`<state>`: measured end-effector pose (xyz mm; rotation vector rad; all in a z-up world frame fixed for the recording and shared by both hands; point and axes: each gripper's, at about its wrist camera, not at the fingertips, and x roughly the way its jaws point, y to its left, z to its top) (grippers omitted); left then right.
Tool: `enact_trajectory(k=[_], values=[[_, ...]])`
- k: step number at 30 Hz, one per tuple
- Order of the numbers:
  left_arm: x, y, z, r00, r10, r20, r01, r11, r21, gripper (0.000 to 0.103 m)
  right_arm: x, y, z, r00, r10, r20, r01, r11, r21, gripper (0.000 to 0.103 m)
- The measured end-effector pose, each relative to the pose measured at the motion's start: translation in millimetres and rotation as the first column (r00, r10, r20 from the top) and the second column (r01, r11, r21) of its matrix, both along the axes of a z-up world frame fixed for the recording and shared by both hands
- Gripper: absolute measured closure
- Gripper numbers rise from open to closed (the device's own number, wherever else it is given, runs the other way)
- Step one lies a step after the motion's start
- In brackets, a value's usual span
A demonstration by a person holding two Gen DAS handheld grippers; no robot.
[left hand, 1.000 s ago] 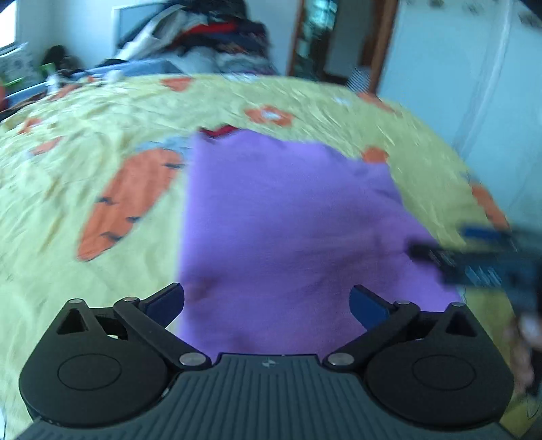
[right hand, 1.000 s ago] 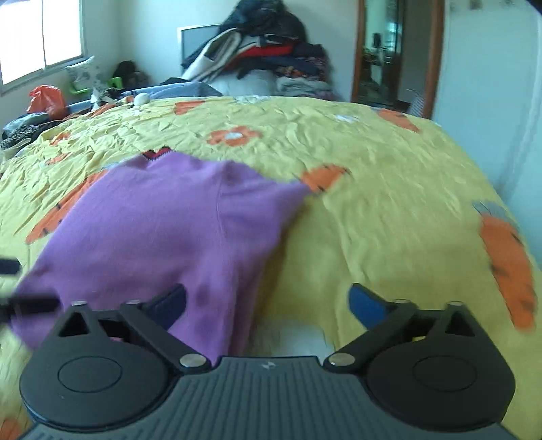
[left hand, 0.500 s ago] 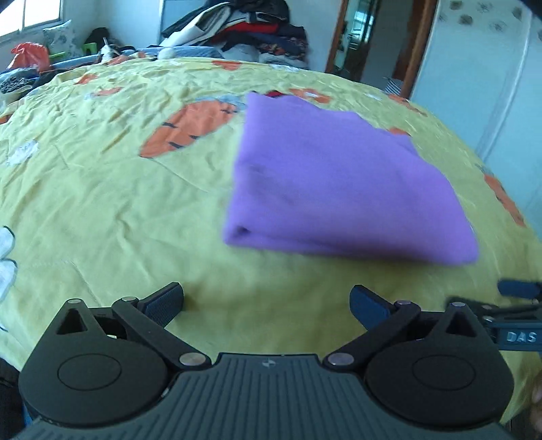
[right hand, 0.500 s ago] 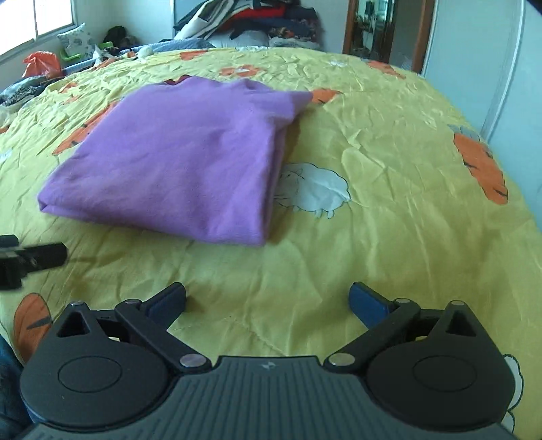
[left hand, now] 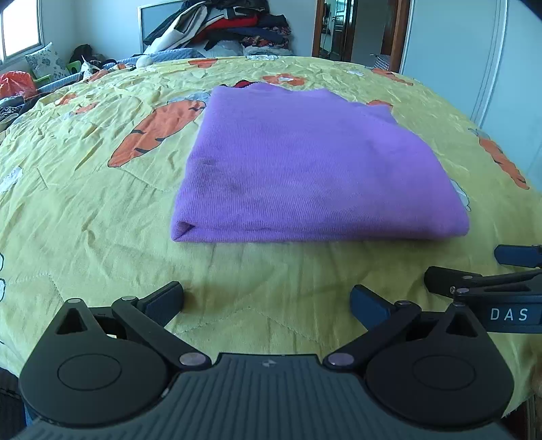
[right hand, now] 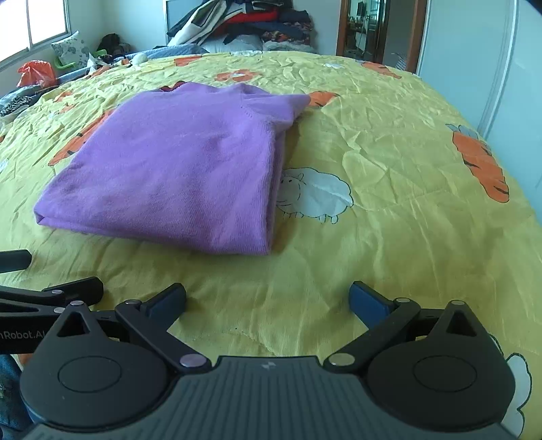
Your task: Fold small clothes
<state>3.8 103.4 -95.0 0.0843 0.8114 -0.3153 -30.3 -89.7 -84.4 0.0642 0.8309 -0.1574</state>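
A purple knit garment lies folded into a flat rectangle on the yellow bedspread, its thick folded edge facing me. The right wrist view shows the same purple garment to the left of centre. My left gripper hovers open over bare bedspread, a short way in front of the fold, with nothing between its fingers. My right gripper is open too, empty, in front of the garment's right corner. Each gripper's side shows at the other view's edge.
The bedspread carries carrot prints and a sheep print. A heap of clothes is piled beyond the bed's far end. A doorway and white wardrobe doors stand at the right.
Both grippers have pulled back from the purple garment toward the bed's near edge. One second ago they were over the garment; now it lies folded and untouched ahead of them.
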Motion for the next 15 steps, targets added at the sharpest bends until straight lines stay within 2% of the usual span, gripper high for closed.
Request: enact_trajectory(k=[15], values=[[0.5, 0.7, 0.4, 1.000, -0.002, 0.003, 0.002, 1.000, 0.006, 0.000, -5.0, -5.3, -4.3, 0.996, 0.036, 0.079, -0.037, 0.999, 0.004, 0.000]])
